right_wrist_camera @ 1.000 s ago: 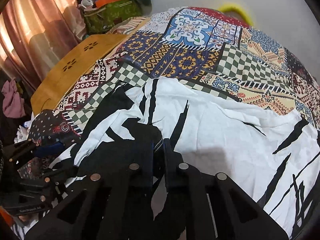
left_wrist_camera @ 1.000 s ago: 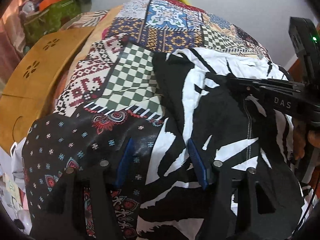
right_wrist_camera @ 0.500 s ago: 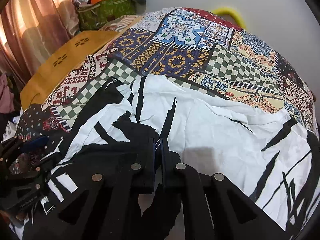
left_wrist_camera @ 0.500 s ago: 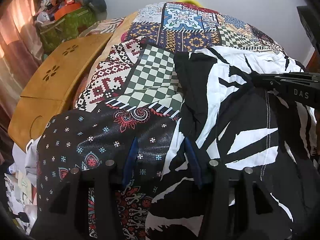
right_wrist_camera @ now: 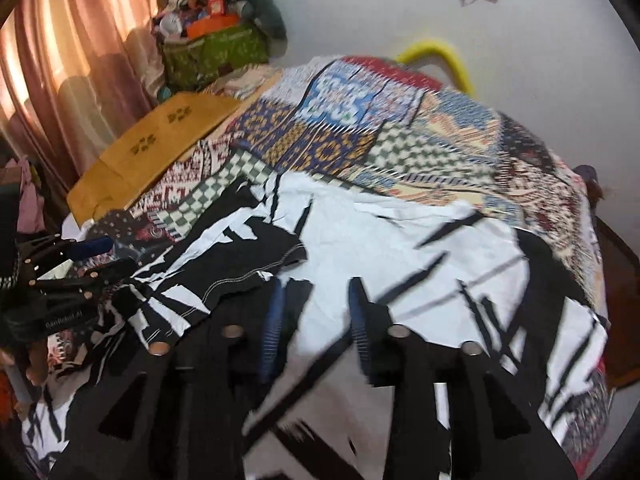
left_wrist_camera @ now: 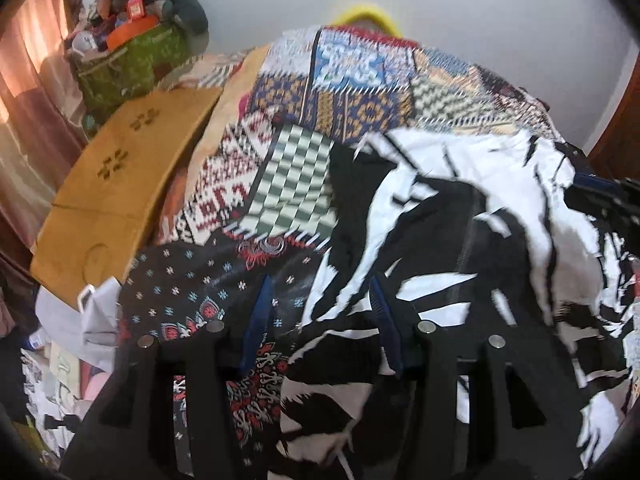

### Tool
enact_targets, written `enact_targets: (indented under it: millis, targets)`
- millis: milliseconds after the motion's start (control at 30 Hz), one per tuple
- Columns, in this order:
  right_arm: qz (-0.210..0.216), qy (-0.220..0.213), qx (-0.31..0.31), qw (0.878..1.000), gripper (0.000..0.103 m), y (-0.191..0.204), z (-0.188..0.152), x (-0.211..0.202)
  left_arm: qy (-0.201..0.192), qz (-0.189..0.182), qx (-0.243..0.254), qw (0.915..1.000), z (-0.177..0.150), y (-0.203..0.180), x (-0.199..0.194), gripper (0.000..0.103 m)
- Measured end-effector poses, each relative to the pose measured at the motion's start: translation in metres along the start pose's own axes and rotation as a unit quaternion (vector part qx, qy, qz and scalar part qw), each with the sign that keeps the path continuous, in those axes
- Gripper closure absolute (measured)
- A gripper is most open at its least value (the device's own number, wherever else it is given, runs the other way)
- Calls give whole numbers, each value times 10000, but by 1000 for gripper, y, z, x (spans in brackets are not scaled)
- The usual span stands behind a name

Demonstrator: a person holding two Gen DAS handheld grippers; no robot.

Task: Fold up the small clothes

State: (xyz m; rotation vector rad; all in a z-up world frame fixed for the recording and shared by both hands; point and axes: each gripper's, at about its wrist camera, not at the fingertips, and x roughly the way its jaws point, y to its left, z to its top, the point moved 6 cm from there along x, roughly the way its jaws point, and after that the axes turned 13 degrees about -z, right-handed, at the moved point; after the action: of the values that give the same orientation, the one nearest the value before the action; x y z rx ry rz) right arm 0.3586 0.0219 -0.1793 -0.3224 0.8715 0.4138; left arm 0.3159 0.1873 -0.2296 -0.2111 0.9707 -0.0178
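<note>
A black-and-white patterned garment (left_wrist_camera: 460,216) lies spread on the patchwork bedspread (left_wrist_camera: 360,92); it also shows in the right wrist view (right_wrist_camera: 380,240). A folded black flap with white stitching (right_wrist_camera: 256,256) lies on its left part. My left gripper (left_wrist_camera: 320,312) is open and empty, raised over the garment's left edge. My right gripper (right_wrist_camera: 316,316) is open and empty, above the white middle of the garment. The left gripper also shows at the left edge of the right wrist view (right_wrist_camera: 76,264).
A yellow-brown wooden board (left_wrist_camera: 120,184) lies left of the bed. A green bag with clutter (left_wrist_camera: 132,60) stands at the back left by pink curtains (right_wrist_camera: 72,60). A yellow hoop (right_wrist_camera: 440,56) leans on the wall. Loose clothes and papers (left_wrist_camera: 60,360) lie at the lower left.
My right gripper has opened and let go of the black flap, which now lies on the garment. Both grippers have pulled back and up; the left stays open.
</note>
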Motion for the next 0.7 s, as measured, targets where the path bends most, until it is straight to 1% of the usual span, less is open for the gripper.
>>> enact_targets:
  millis: [67, 100, 167, 200, 300, 367, 400, 433, 533, 633, 700]
  targets:
    - [-6, -139, 118, 9998, 64, -11, -4, -16, -89, -43, 78, 9999, 6, -12, -11, 46]
    - [-25, -212, 189, 9996, 64, -19, -7, -25, -145, -70, 125, 9998, 10, -19, -16, 44]
    - [-65, -295, 267, 9992, 64, -30, -11, -36, -253, -109, 251, 9993, 17, -36, -24, 38]
    - [-101, -344, 316, 9989, 63, -38, -14, -42, -302, -123, 320, 9990, 20, -45, -27, 37]
    - [-213, -481, 463, 9975, 59, -60, -24, -58, -384, -177, 519, 9978, 30, -70, -30, 32]
    - [-278, -532, 610, 9963, 56, -79, -31, -65, -393, -260, 601, 9971, 34, -87, -28, 23]
    - [-331, -552, 713, 9954, 55, -91, -37, -68, -406, -328, 642, 9966, 36, -97, -26, 23]
    - [-392, -550, 770, 9947, 53, -99, -40, -68, -393, -364, 673, 9963, 37, -105, -24, 23]
    - [-657, -500, 937, 9922, 53, -128, -55, -69, -169, -469, 728, 9961, 40, -130, -5, 22]
    - [-821, -434, 1155, 9890, 53, -156, -70, -65, 76, -594, 690, 9958, 39, -145, 14, 22]
    - [-856, -367, 1319, 9869, 53, -174, -80, -61, 228, -595, 607, 9961, 38, -153, 29, 22]
